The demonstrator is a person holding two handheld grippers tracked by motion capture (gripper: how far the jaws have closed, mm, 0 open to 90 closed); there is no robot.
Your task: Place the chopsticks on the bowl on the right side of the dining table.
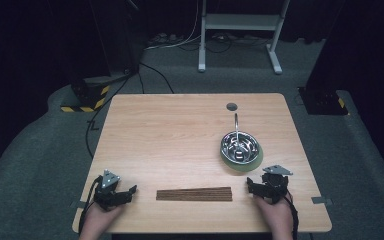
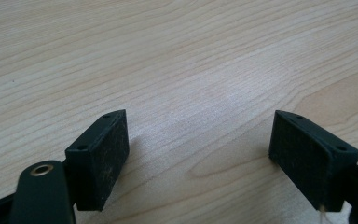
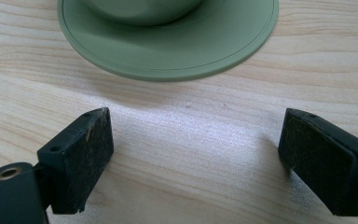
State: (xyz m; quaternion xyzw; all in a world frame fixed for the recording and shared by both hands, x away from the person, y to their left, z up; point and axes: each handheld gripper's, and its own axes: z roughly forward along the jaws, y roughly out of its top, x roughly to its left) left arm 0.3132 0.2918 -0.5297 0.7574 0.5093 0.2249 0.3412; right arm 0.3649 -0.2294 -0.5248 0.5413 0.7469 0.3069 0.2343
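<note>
both hands rest at the near edge of the wooden table (image 1: 180, 125), one at each bottom corner of the high view, forearms coming in from below. the left gripper (image 1: 130, 191) lies low on the tabletop near the left corner, its jaws pointing toward the middle of the table; in its own view the left gripper (image 2: 198, 154) has its jaws spread wide, with bare wood between the pads and nothing held. the right gripper (image 1: 250, 184) sits near the right corner, level with the table; in its own view the right gripper (image 3: 193, 158) is likewise wide open and empty, pads apart over bare wood.

the green plate (image 1: 245, 165) lies just ahead of the right gripper, near but not touching it, and its rim (image 3: 168, 60) shows just beyond the jaws. a shiny metal bowl (image 1: 238, 143) sits on the plate, with a metal handle (image 1: 236, 122) rising out of it toward the far side. a dark brown slatted mat (image 1: 194, 194) lies flat between the two grippers, nearer the front edge, apart from both
</note>
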